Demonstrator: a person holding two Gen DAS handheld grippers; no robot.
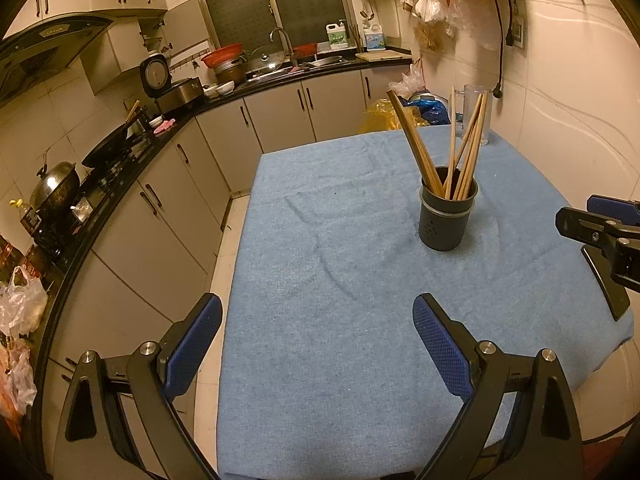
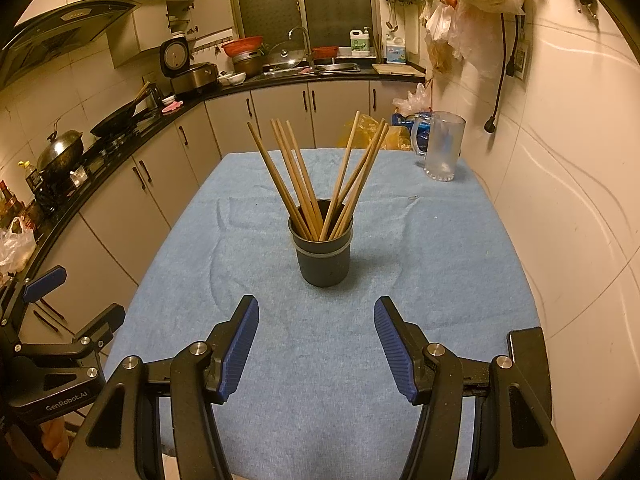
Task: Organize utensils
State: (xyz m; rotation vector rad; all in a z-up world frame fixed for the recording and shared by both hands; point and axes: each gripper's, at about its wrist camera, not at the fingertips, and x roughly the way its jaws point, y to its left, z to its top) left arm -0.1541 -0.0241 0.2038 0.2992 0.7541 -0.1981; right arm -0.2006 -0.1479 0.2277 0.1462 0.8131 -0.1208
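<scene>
Blue cloth [image 2: 400, 240], dark grey holder [image 2: 324, 260], tan chopsticks [image 2: 296, 176]

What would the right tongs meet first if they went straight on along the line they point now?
Probably the blue cloth just before the dark holder of chopsticks. The open right tongs aim downward at its base, though depth is unclear.
</scene>
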